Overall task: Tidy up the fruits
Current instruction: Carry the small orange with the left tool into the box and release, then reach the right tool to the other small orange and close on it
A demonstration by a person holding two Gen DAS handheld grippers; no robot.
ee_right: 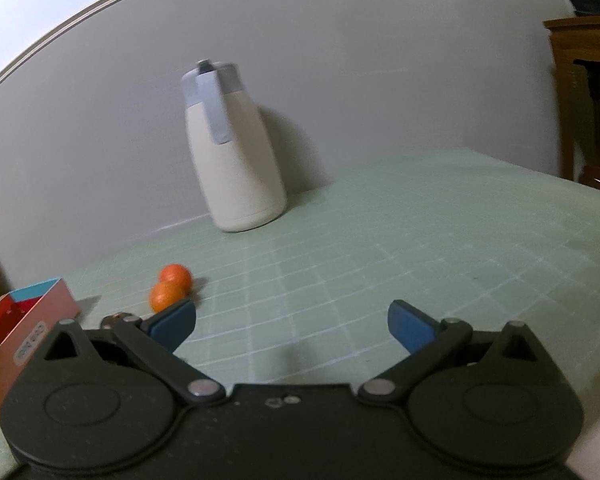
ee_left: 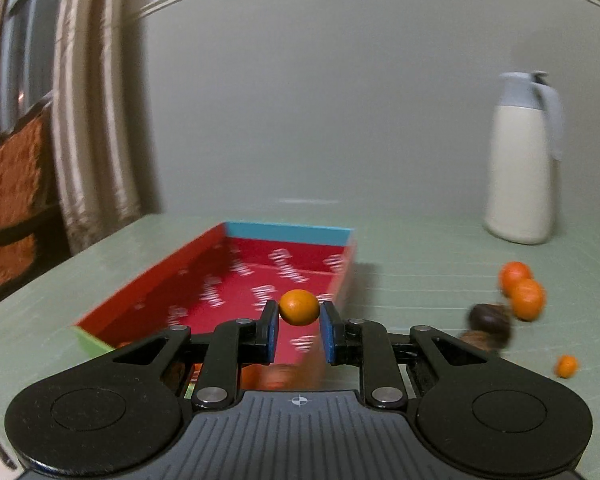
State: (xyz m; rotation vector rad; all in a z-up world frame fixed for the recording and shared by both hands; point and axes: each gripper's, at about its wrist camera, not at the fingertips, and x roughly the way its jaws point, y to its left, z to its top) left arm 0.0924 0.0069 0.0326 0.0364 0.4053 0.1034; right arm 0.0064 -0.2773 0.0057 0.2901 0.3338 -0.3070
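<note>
My left gripper (ee_left: 299,312) is shut on a small orange kumquat (ee_left: 299,306) and holds it above the near end of a red cardboard tray (ee_left: 204,276) with a blue far wall. Two tangerines (ee_left: 522,290) lie on the mat to the right, with dark brown fruits (ee_left: 490,326) beside them and another small kumquat (ee_left: 566,366) nearer me. My right gripper (ee_right: 292,320) is open and empty above the green mat. In its view the two tangerines (ee_right: 171,286) lie just beyond its left finger, and the tray's corner (ee_right: 40,320) is at far left.
A cream thermos jug (ee_left: 520,160) with a grey lid stands at the back against the wall, also in the right wrist view (ee_right: 234,152). The green grid mat (ee_right: 420,240) covers the table. A curtain and chair are at left; a wooden shelf (ee_right: 580,80) is at far right.
</note>
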